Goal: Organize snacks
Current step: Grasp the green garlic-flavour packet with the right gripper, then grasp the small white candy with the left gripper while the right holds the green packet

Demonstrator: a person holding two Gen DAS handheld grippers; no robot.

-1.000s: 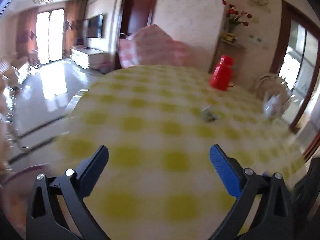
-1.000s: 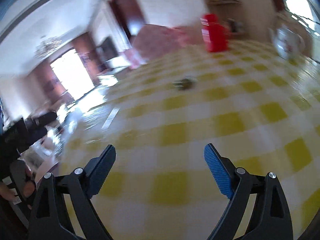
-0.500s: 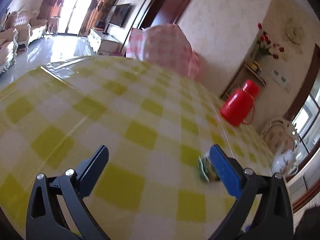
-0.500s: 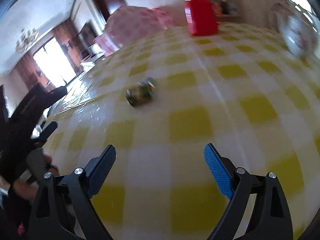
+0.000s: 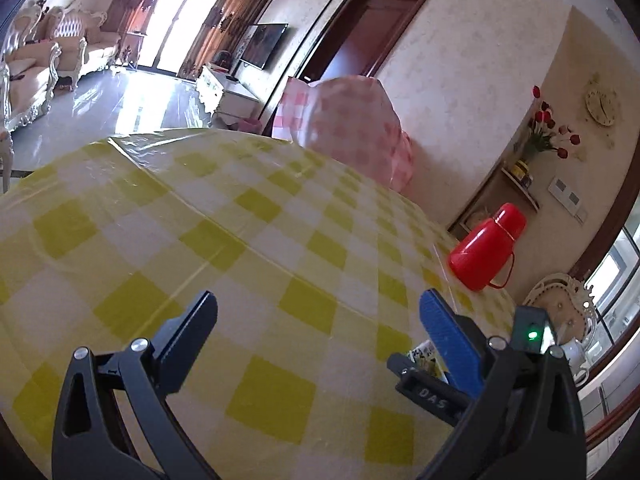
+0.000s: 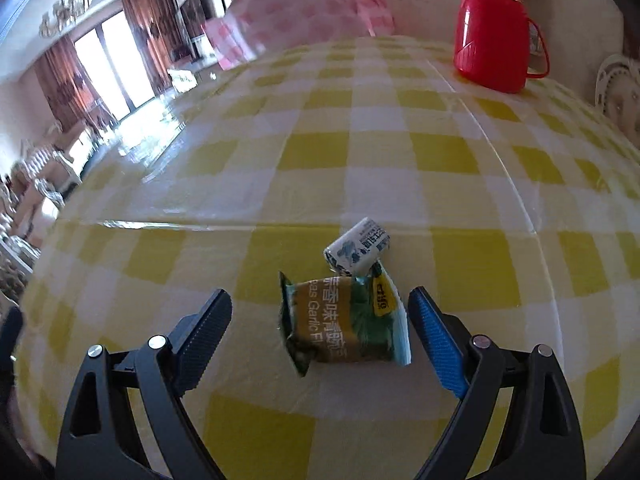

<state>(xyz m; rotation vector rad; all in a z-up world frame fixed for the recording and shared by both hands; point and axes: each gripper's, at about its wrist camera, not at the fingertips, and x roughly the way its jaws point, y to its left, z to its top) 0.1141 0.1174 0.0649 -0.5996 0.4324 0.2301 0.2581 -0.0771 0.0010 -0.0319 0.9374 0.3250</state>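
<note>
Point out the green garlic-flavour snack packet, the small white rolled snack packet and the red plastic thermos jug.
green garlic-flavour snack packet [image 6: 344,322]: right wrist view, middle of its printed face.
small white rolled snack packet [image 6: 357,249]: right wrist view, its side.
red plastic thermos jug [image 6: 493,36]: right wrist view, its body.

Your right gripper [image 6: 320,312] stands spread wide, and the green snack packet [image 6: 346,320] lies flat between its fingers [image 6: 438,340], closer to the right one. A small white packet [image 6: 357,249] touches its far corner, so that side is crowded. The table [image 6: 400,120] beyond lies bare up to the red thermos [image 6: 494,28]. Ahead of your left gripper [image 5: 318,320] only bare checked cloth shows.
</note>
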